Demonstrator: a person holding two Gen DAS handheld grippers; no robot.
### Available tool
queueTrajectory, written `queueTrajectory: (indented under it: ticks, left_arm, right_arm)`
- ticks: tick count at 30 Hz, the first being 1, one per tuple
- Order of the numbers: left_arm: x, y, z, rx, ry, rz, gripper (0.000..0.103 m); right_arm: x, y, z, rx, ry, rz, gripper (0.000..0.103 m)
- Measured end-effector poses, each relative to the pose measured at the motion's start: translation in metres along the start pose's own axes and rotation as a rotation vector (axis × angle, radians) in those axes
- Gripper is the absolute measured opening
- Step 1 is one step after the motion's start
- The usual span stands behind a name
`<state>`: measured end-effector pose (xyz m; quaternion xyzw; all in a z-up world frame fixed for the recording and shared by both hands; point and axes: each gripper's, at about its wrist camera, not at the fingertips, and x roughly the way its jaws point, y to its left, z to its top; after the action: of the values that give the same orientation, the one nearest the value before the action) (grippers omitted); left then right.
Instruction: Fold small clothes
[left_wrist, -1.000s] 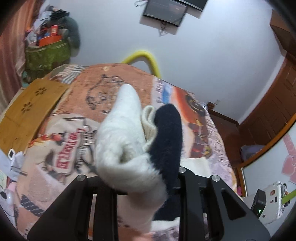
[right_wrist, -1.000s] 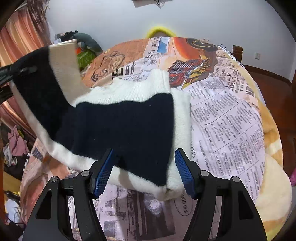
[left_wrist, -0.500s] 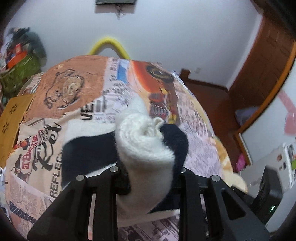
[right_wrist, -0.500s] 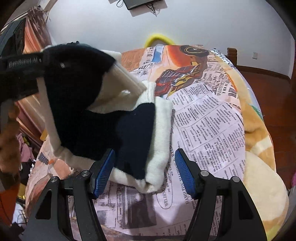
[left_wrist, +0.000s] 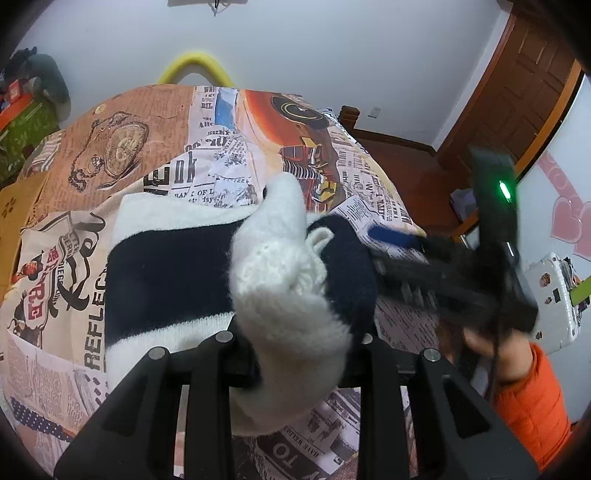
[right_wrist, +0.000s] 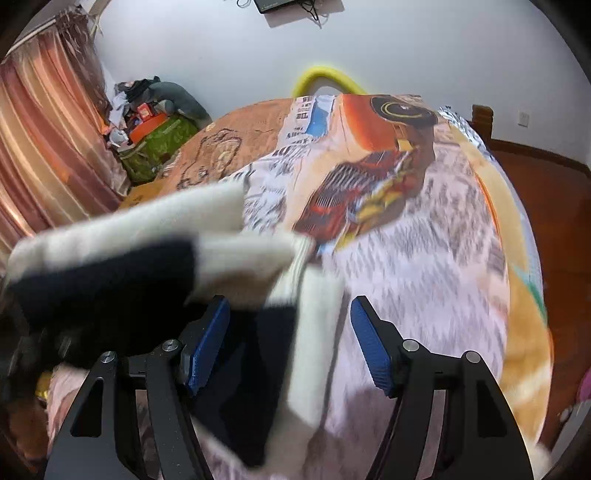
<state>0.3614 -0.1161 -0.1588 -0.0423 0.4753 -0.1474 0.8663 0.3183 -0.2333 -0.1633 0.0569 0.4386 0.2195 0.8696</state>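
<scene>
A fluffy white and navy striped garment (left_wrist: 166, 273) lies on the bed. My left gripper (left_wrist: 295, 339) is shut on a bunched end of it, held up in front of the camera. My right gripper (right_wrist: 290, 343) is open, its blue pads (right_wrist: 369, 350) apart, with the garment's right edge (right_wrist: 314, 332) below and between them, not clamped. The right gripper also shows blurred in the left wrist view (left_wrist: 424, 258), at the garment's right end. The right wrist view is motion-blurred.
The bed has a newspaper-print blanket (left_wrist: 221, 155). A yellow arch (left_wrist: 195, 66) stands at the bed's far end. Clutter and a green box (right_wrist: 159, 140) sit by the curtain on the left. A wooden door (left_wrist: 524, 96) is at the right.
My left gripper has carried the garment's end over toward the right, folding it across itself. My right gripper has stayed open and shifted; the garment now lies lower and more to its left.
</scene>
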Motion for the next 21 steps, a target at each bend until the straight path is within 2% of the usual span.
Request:
queueTrajectory:
  ticks: [4, 8, 12, 15, 18, 21]
  left_arm:
    - [0.003, -0.004, 0.004, 0.005, -0.005, -0.005, 0.026]
    - [0.018, -0.013, 0.007, 0.005, 0.010, -0.005, 0.030]
    - [0.046, -0.028, 0.002, 0.017, 0.077, -0.013, 0.045]
    - [0.054, -0.041, -0.005, 0.081, 0.080, 0.037, 0.055]
    - [0.045, -0.049, -0.010, 0.112, 0.067, 0.033, 0.075]
    - [0.029, -0.050, -0.011, 0.106, 0.064, -0.007, 0.078]
  right_arm:
    - [-0.010, -0.005, 0.017, 0.004, -0.085, -0.035, 0.064]
    - [-0.034, -0.013, 0.015, 0.023, -0.148, -0.029, 0.064]
    - [-0.055, -0.022, -0.002, 0.009, -0.148, -0.080, 0.064]
    - [-0.069, -0.030, -0.018, 0.021, -0.139, -0.100, 0.064]
    - [-0.081, -0.035, -0.031, 0.046, -0.131, -0.094, 0.064]
    - [-0.093, -0.034, -0.041, 0.065, -0.133, -0.095, 0.064]
